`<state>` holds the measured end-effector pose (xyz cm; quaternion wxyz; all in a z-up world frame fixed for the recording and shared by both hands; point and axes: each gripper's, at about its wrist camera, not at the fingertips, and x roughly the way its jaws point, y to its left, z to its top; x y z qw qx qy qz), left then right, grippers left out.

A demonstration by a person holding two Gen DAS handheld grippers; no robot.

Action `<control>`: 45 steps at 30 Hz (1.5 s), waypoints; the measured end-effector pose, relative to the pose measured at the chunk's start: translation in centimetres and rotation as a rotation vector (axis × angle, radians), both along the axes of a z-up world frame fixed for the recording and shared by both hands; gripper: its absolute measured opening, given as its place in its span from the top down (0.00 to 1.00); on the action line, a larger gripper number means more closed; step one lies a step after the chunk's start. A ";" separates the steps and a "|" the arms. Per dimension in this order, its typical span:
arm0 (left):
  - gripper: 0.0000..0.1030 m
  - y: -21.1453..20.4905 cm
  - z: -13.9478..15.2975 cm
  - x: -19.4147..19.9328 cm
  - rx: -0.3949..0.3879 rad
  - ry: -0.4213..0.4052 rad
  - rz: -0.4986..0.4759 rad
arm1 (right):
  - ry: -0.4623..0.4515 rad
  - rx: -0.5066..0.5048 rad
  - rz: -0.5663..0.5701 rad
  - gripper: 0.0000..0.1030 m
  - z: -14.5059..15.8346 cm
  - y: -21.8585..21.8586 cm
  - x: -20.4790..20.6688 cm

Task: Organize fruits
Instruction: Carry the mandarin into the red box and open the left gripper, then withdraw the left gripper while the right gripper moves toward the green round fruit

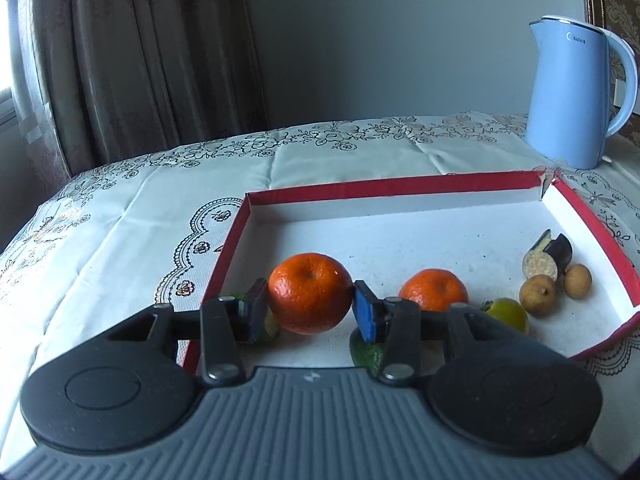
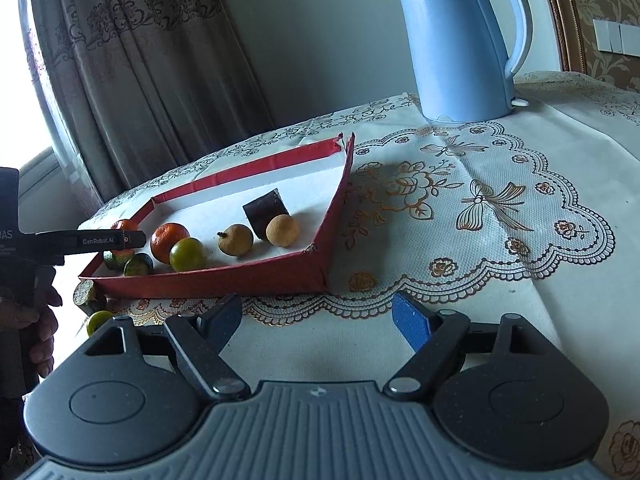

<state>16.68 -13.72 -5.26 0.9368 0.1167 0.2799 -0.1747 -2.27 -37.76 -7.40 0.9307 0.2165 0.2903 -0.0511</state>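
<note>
A pale blue electric kettle (image 1: 576, 92) with a white-edged handle stands upright at the far right of the table, on a cream tablecloth (image 1: 120, 232) printed with flowers, butterflies and scalloped lace borders. Behind the table hangs a brownish curtain (image 1: 132, 52) with a floral pattern, bright daylight showing at its left edge, and beside it is a plain grey wall (image 1: 380, 32). To the right, in the right wrist view, there is patterned gold wallpaper with a white switch plate (image 2: 618, 36) on it.
</note>
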 end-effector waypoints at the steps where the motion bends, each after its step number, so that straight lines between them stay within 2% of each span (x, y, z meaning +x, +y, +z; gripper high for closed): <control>1: 0.59 0.0 0.0 0.0 0.000 -0.002 -0.001 | 0.000 0.001 0.000 0.20 0.0 0.0 0.0; 6: 0.57 -0.1 0.0 -0.3 0.000 -0.012 -0.005 | -0.005 0.013 -0.001 0.20 0.0 -0.2 0.0; 10: 0.39 0.3 0.6 -0.9 -0.013 -0.036 0.003 | -0.013 0.030 -0.002 0.19 -0.1 -0.4 -0.1; 15: 0.25 1.5 1.6 -3.1 -0.007 -0.077 0.008 | -0.017 0.039 -0.003 0.19 -0.1 -0.6 -0.2; 19: 0.09 3.8 1.5 -5.4 0.009 -0.096 0.045 | -0.016 0.037 -0.002 0.19 -0.1 -0.6 -0.1; 25: 0.06 8.9 0.8 -7.9 -0.006 -0.074 0.128 | -0.008 0.016 0.000 0.19 -0.1 -0.2 -0.1; 31: 0.02 12.4 -0.2 -8.7 0.005 -0.040 0.212 | -0.004 0.007 -0.002 0.19 0.0 -0.1 -0.2; 40: 0.00 14.1 -2.1 -8.2 0.014 0.039 0.256 | 0.007 -0.014 -0.015 0.19 0.0 0.1 -0.2; 45: 0.00 14.7 -2.4 -7.6 -0.006 0.077 0.264 | 0.026 -0.051 -0.021 0.19 0.2 0.6 0.0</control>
